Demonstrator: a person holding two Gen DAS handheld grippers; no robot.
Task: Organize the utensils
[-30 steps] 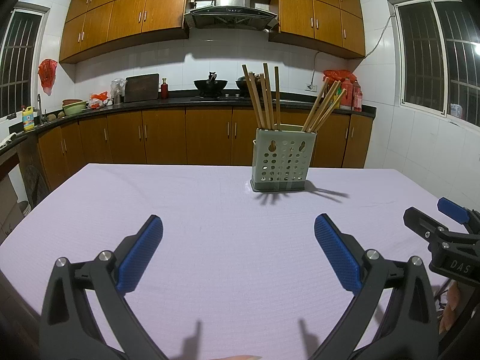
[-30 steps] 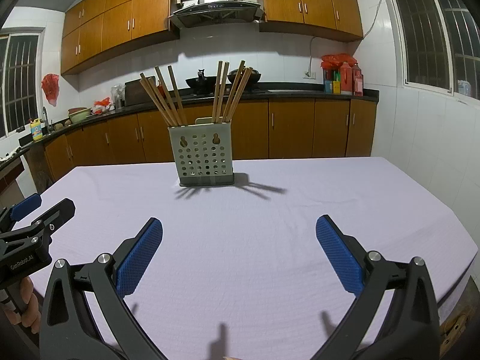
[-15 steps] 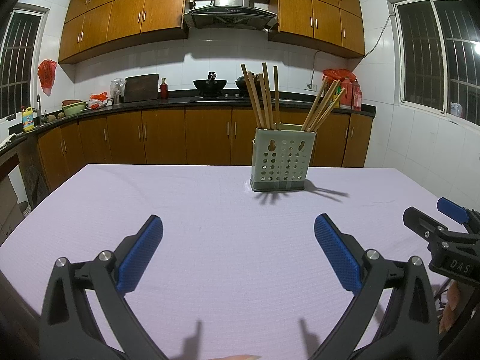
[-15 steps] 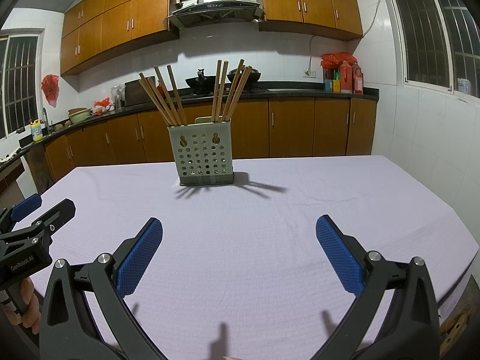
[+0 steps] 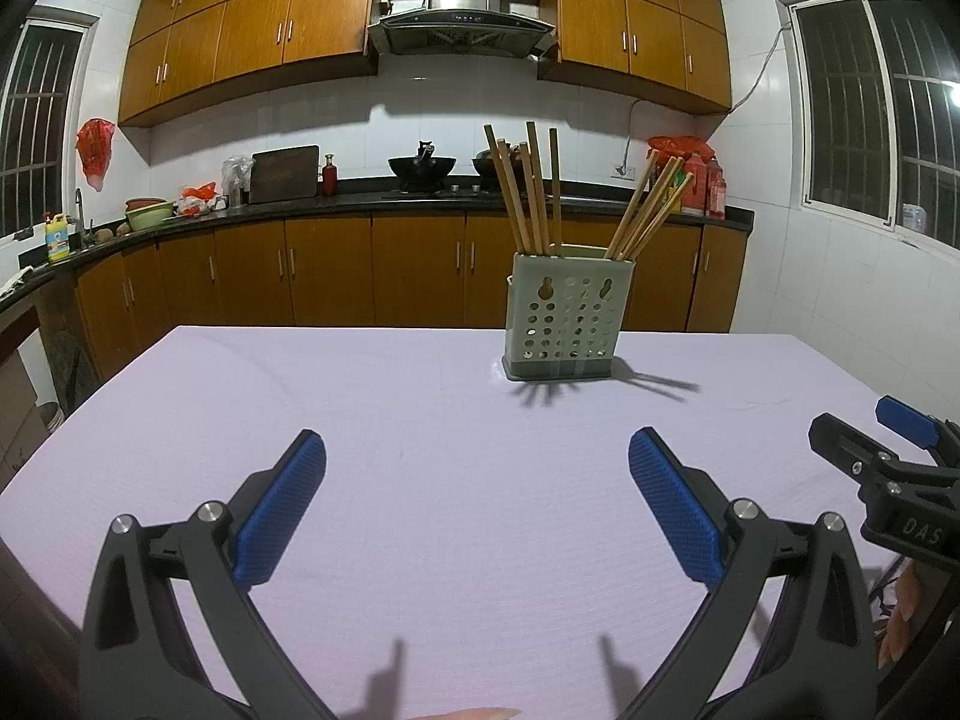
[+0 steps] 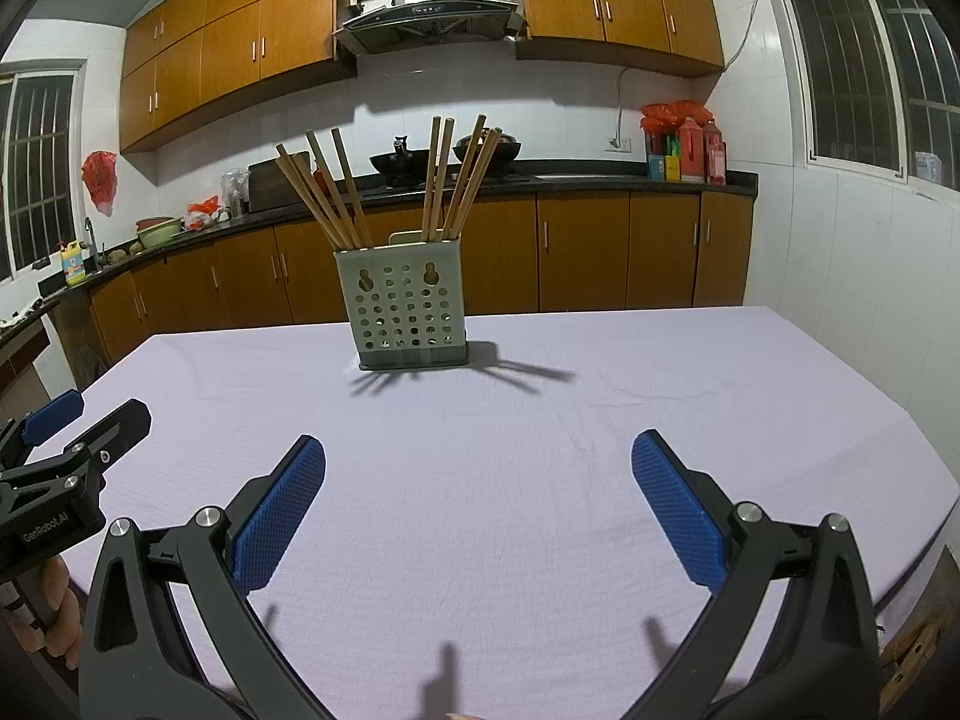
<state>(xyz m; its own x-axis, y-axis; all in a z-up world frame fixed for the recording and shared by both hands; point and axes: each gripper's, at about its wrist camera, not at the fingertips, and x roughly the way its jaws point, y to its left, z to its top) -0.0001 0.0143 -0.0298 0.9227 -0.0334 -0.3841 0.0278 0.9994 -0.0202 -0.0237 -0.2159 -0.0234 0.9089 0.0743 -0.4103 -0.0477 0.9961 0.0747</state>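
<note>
Chopsticks (image 5: 531,192) upright in holder (image 5: 567,315), both grippers empty.
L gripper (image 5: 477,492) & R gripper (image 6: 478,489) hover low over near part of lilac surface (image 5: 420,420), fingers (image 5: 282,513) spread wide, nothing between them. Holder stands at far centre of surface, well apart from both; sticks sit in 2 bunches, left bunch & right bunch, leaning outward. In R view, L gripper shows at near left edge (image 6: 66,450); in L view, R gripper at near right (image 5: 882,456). Kitchen cabinets (image 5: 336,276) behind.
</note>
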